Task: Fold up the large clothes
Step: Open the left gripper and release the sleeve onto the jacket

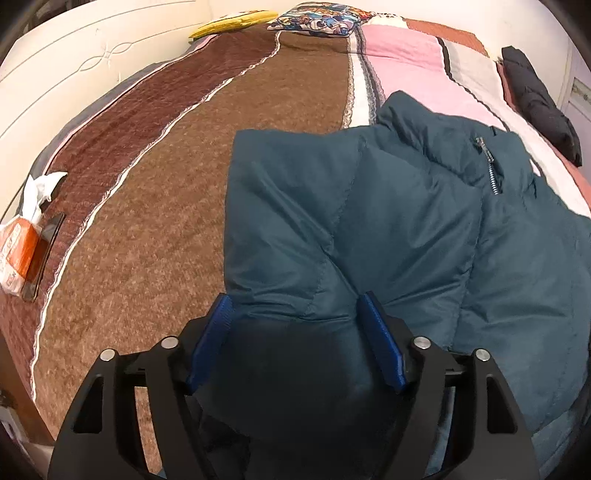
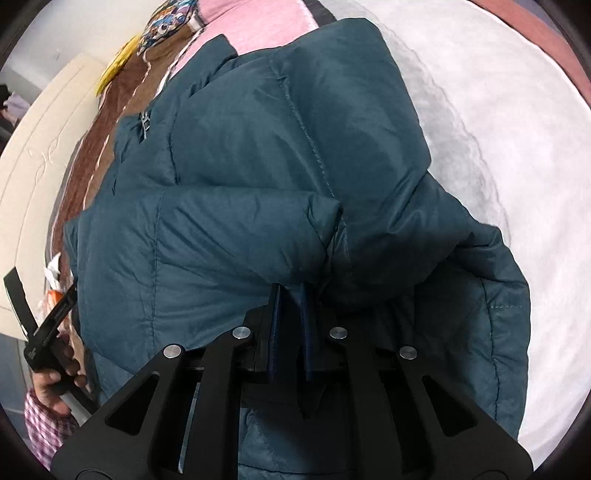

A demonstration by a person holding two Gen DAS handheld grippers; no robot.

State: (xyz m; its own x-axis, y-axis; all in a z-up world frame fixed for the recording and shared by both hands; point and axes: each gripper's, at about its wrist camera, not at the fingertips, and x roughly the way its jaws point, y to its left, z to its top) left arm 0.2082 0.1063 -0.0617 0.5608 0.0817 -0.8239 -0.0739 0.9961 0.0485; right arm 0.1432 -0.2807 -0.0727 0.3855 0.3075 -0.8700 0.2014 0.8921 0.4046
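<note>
A teal puffer jacket (image 1: 406,221) lies on the bed, zipper pull (image 1: 487,162) up near the collar. My left gripper (image 1: 295,310) has its blue fingers (image 1: 218,332) spread wide, and a thick fold of the jacket's lower edge bulges between them. In the right wrist view the jacket (image 2: 240,166) fills the middle, a sleeve folded across its front. My right gripper (image 2: 291,291) is shut on the jacket's fabric just below the sleeve cuff (image 2: 325,218).
The bed has a brown, pink and white striped blanket (image 1: 147,221). A tissue pack (image 1: 18,251) and a dark phone (image 1: 48,251) lie at its left edge. Pillows (image 1: 317,18) and a black garment (image 1: 539,99) lie at the far side. A hand (image 2: 55,376) holds the left gripper's handle.
</note>
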